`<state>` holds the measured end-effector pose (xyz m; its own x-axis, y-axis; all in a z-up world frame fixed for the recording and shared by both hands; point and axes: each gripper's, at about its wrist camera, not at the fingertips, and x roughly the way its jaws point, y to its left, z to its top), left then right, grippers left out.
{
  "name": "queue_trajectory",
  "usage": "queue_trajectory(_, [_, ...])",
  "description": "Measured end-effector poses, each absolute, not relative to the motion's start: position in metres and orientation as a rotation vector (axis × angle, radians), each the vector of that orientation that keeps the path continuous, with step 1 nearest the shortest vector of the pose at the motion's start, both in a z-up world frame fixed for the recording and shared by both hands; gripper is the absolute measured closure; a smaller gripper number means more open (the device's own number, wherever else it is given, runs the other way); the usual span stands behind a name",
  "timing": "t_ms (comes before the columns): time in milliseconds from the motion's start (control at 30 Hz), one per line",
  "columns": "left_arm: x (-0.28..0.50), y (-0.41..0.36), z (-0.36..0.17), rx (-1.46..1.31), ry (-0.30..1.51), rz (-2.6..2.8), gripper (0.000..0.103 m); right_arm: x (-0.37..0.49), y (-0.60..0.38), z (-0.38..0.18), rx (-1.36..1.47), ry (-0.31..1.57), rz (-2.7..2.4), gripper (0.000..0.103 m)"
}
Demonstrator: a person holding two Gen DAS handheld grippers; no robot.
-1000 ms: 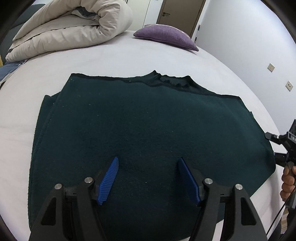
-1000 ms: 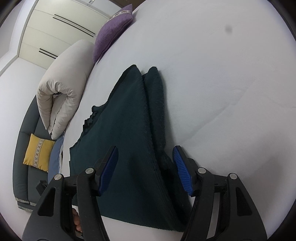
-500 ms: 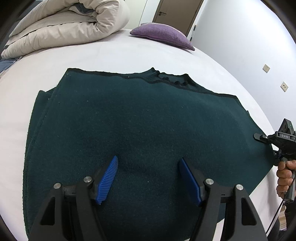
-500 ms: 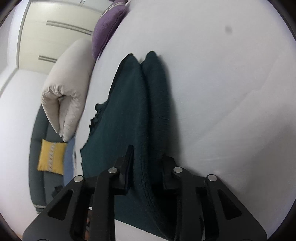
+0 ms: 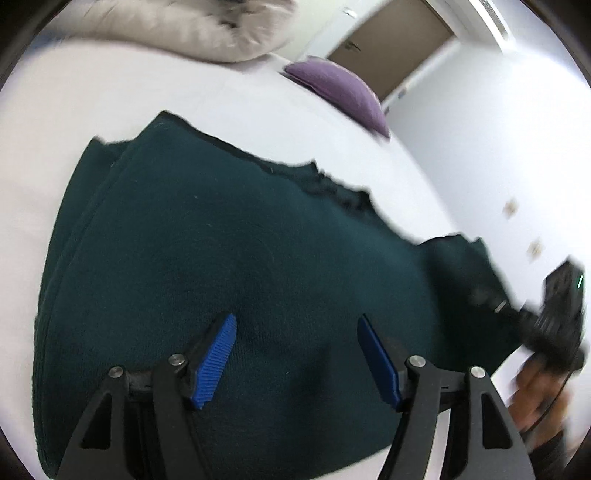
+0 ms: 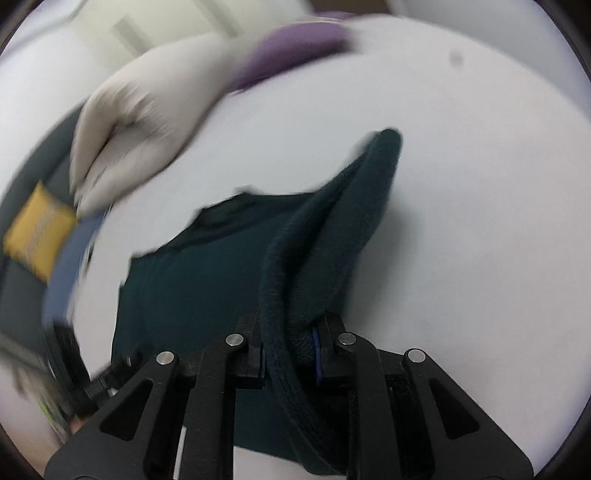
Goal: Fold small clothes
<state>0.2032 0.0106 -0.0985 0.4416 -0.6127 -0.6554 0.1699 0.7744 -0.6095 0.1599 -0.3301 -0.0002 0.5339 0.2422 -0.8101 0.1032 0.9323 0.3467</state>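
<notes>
A dark green sweater (image 5: 236,266) lies on a white bed (image 5: 110,96), its collar toward the far side. My left gripper (image 5: 295,354) is open just above the sweater's near part, blue pads apart. My right gripper (image 6: 290,350) is shut on the sweater's right edge (image 6: 332,240), which is lifted off the bed into a raised fold. The right gripper also shows in the left wrist view (image 5: 554,317), blurred, at the sweater's right side.
A rolled beige duvet (image 5: 207,33) and a purple pillow (image 5: 336,88) lie at the far end of the bed. A grey sofa with a yellow cushion (image 6: 33,229) stands beside the bed. A brown door (image 5: 388,48) is behind.
My right gripper closed on the sweater's right edge and has lifted it up and inward. My left gripper stayed open and moved lower and closer over the sweater.
</notes>
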Motion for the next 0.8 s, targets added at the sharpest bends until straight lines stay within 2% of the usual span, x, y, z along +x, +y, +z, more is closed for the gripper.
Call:
queue_trajectory(100, [0.209, 0.024, -0.092, -0.652, 1.003, -0.562, 0.032, 0.173, -0.258, -0.005, 0.192, 1.059, 0.218, 0.087])
queue_trajectory(200, [0.217, 0.023, -0.091, -0.761, 1.035, -0.641, 0.031, 0.182, -0.222, -0.033, 0.138, 1.121, 0.265, 0.088])
queue_trajectory(367, [0.235, -0.002, -0.096, -0.794, 1.097, -0.671, 0.025, 0.183, -0.213, -0.044, 0.121, 1.109, 0.256, 0.087])
queue_trajectory(500, [0.253, -0.03, -0.108, -0.838, 1.184, -0.71, 0.024, 0.174, -0.217, -0.039, 0.109, 1.086, 0.267, 0.087])
queue_trajectory(600, [0.261, -0.045, -0.11, -0.81, 1.21, -0.705, 0.025, 0.163, -0.217, -0.042, 0.106, 1.088, 0.281, 0.083])
queue_trajectory(633, [0.263, -0.051, -0.107, -0.788, 1.214, -0.713, 0.03, 0.159, -0.218, -0.041, 0.106, 1.087, 0.287, 0.081])
queue_trajectory(667, [0.263, -0.055, -0.107, -0.776, 1.222, -0.72, 0.041, 0.154, -0.219, -0.039, 0.104, 1.085, 0.294, 0.079])
queue_trajectory(700, [0.262, -0.059, -0.107, -0.769, 1.237, -0.732, 0.048, 0.147, -0.219, -0.037, 0.103, 1.076, 0.303, 0.076])
queue_trajectory(733, [0.262, -0.06, -0.108, -0.763, 1.246, -0.739, 0.056, 0.138, -0.221, -0.033, 0.102, 1.062, 0.312, 0.07])
queue_trajectory(800, [0.258, -0.065, -0.113, -0.747, 1.264, -0.745, 0.063, 0.116, -0.226, -0.024, 0.097, 1.018, 0.315, 0.062])
